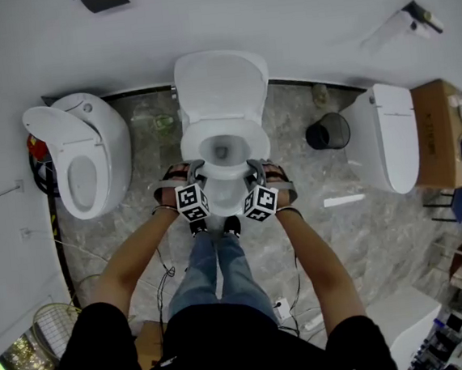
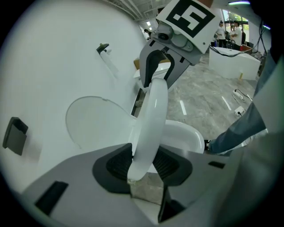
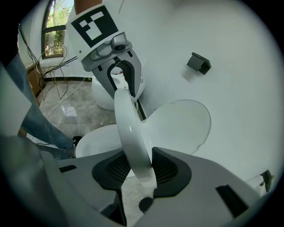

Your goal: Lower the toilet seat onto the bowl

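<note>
**Item:** white oval plastic toilet seat (image 1: 224, 176). It is tilted, apart from both the raised white lid (image 1: 221, 83) beyond your grippers and the white ceramic bowl (image 1: 226, 202) under them.

**Left gripper** (image 1: 192, 174): clamped on the seat's front rim, left of its middle.

**Right gripper** (image 1: 255, 169): clamped on the same rim, near the left one across the curve.

**Gripper views only:**
- The left gripper view shows ribbed black pads (image 2: 116, 163) pressing both faces of the seat's edge. The band arches away to the other gripper.
- The right gripper view shows the same hold with its own pads (image 3: 171, 168), lid to the right and bowl to the left.

**Head view only, neighbours:**
- A second white toilet (image 1: 82, 162) stands well left of your left gripper.
- A black round waste bin (image 1: 328, 132) stands right of your right gripper.
- A third white toilet (image 1: 389, 136) and a brown cardboard box (image 1: 437, 132) stand beyond the bin.

**Room:**
- A strip of grey marble floor (image 1: 149, 135) lies open on either side of the bowl.
- Your dark shoes (image 1: 215, 226) stand just behind the grippers, close to the bowl's front.
</note>
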The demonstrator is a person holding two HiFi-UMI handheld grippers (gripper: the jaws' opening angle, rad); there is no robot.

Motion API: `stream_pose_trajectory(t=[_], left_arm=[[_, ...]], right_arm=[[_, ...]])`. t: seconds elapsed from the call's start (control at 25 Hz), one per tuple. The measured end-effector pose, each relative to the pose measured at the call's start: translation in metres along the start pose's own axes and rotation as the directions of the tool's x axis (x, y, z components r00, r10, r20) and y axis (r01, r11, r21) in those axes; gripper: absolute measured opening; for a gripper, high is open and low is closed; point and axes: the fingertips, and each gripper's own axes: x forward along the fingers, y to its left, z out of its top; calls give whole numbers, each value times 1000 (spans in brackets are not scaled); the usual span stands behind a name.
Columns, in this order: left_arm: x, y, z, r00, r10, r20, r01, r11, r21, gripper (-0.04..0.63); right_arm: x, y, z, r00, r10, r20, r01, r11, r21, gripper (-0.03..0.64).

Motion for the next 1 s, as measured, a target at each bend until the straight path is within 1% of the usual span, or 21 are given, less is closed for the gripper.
stream_pose_trajectory(t=[0.16,0.36,0.64,1.0], left_arm=[[5,-23,-7,999,-31,-18,31,999,15,141],[8,-41,-11,998,-52,-26,53,996,68,146],[13,-62,-18,994,-98,-39,100,993,59,160],[19,-89,-27,988,-130,-88,140,984,111,170]], right_arm=[[3,23,-7,999,38,-16,-38,999,-1,160],[6,43,-14,997,67,-23,-68,997,-27,166],[9,62,-21,996,85,-38,-87,995,-40,176],[14,92,-30,990,124,-72,-128,990,-56,194]])
